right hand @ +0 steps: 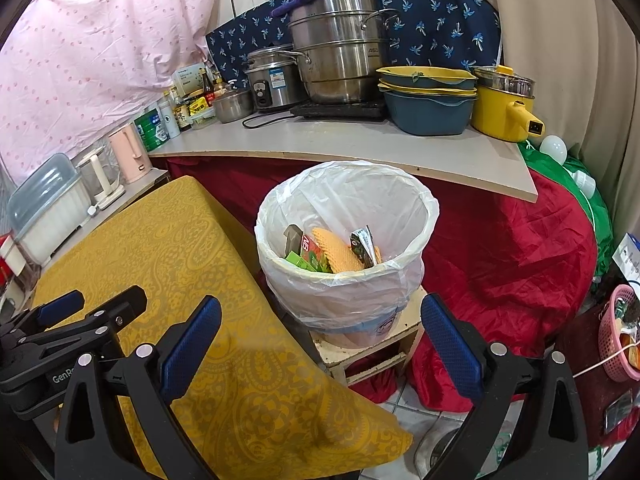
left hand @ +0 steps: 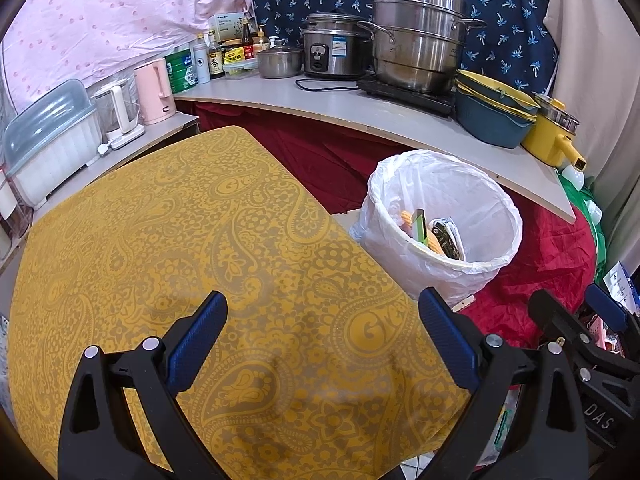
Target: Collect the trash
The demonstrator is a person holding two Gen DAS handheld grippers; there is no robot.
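A bin lined with a white plastic bag (left hand: 460, 272) stands right of the yellow patterned table (left hand: 160, 240); in the right wrist view the bin (right hand: 344, 292) sits on a small wooden stand (right hand: 368, 354). Trash lies inside: a green carton (right hand: 304, 260), an orange mesh piece (right hand: 338, 250) and a dark wrapper (right hand: 364, 246). My left gripper (left hand: 322, 314) is open and empty above the table's near part. My right gripper (right hand: 320, 318) is open and empty, in front of the bin at the table's right edge. Each gripper shows at the other view's edge.
A grey counter (left hand: 328, 100) behind holds steel pots (left hand: 420, 44), a rice cooker (left hand: 332, 46), stacked blue-yellow basins (left hand: 492, 116), a yellow pot (left hand: 552, 136), bottles and kettles (left hand: 154, 88). Red cloth (right hand: 500, 248) drapes below. A pink basket (right hand: 616, 340) sits at right.
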